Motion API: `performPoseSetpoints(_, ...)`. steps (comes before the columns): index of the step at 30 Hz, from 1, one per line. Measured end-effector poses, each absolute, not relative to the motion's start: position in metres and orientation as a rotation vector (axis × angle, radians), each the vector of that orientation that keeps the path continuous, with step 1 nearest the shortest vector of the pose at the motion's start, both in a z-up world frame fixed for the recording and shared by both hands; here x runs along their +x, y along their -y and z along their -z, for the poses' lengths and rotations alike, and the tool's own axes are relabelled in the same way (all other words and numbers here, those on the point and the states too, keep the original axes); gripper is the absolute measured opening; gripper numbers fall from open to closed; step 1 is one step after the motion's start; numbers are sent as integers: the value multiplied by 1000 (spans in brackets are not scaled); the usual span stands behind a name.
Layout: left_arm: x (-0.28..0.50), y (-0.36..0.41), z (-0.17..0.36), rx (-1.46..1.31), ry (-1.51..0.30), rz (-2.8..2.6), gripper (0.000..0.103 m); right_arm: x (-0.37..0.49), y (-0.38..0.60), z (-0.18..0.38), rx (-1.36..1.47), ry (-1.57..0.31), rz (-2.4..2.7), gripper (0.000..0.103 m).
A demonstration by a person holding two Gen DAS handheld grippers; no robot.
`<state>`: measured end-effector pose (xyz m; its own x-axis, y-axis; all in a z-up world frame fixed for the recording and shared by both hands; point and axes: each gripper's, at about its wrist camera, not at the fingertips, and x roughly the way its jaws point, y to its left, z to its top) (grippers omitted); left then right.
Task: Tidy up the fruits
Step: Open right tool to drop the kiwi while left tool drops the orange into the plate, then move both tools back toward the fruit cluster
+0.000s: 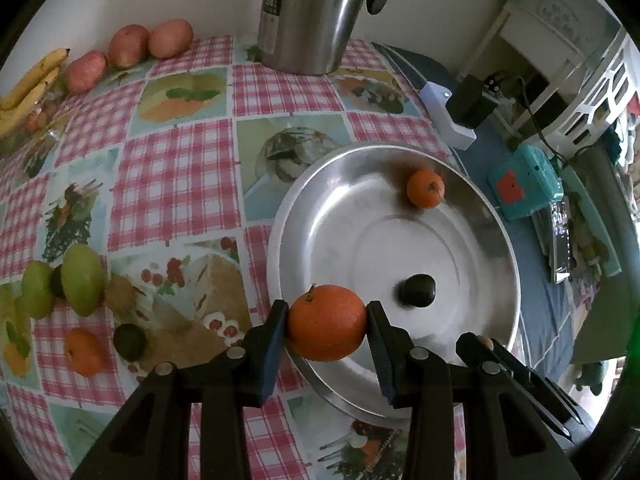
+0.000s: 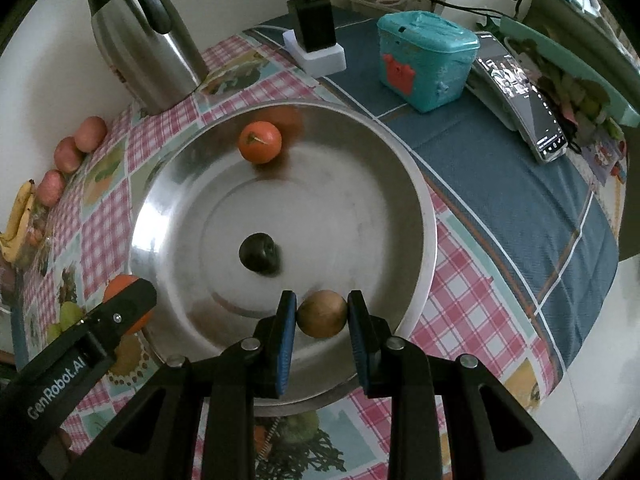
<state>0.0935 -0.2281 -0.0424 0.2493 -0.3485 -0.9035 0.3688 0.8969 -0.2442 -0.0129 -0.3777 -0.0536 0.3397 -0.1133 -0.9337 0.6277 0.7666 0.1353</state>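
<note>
A table in a checked fruit-print tablecloth (image 1: 176,168) carries a steel basin (image 1: 492,216) right of centre, a thermos (image 1: 308,16) at top, and bananas (image 1: 28,84) and red apples (image 1: 128,46) upper left.

Steel thermos jug (image 2: 142,42) on checkered tablecloth (image 1: 172,168); teal plastic box (image 2: 426,58), black charger (image 2: 316,26), phone (image 2: 524,108) nearby.

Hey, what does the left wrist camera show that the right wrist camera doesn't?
Only the left wrist view shows a dark fruit on the tablecloth. Only the right wrist view shows the right hand-held gripper shut on a brown fruit, and a phone. Both show the metal basin holding an orange.
</note>
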Motion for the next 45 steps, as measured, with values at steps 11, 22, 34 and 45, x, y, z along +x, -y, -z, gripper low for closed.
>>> performPoseSetpoints(11,94,226,42,8,-1235,483,43,-13,377,57,517,-1154,527,27)
performPoseSetpoints(22,92,224,35,2,-1222,487,48,-14,380,58,522,-1155,554,34)
performPoseSetpoints(34,97,198,33,1,-1226,373,63,-14,379,53,507,-1133,560,55)
performPoseSetpoints(45,110,140,39,-4,-1222,144,87,-12,365,50,454,-1134,540,56)
